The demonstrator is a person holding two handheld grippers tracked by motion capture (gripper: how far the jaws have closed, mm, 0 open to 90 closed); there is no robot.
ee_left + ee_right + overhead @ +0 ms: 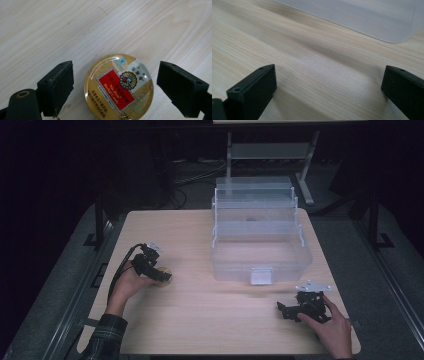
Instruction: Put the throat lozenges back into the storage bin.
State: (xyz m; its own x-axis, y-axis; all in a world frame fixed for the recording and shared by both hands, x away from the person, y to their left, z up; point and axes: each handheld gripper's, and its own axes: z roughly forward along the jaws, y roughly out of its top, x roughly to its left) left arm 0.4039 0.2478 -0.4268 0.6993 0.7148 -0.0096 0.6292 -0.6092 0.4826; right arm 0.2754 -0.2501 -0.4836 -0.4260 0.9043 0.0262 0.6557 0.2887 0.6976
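- A pale wood-grain bench [210,320] with rounded corners is seen from the high view; its surface is smooth and matte.
- A round, shallow tin [118,86] with a glossy gold lid and a red label reading "Nin Jiom Herbal Candy" is laid flat on the bench, toward 9 o'clock of the bench in the high view [162,276].
- The left gripper [115,86] is held with its fingers [58,87] spread wide; the tin is placed between them, with a gap seen at each side, so no contact is made. The flat black pads are blocky and slightly rough.
- The tin's lower edge is cut off by the frame in the left gripper view; the small print is hard to read.
- A clear, frosted plastic box [260,250] with stepped tiers and a front latch is stood at 1 o'clock of the bench.
- The right gripper [295,309] is held low at 5 o'clock, its fingers [253,92] parted over bare wood; a rounded corner of the box [372,17] is seen beyond them, blurred.
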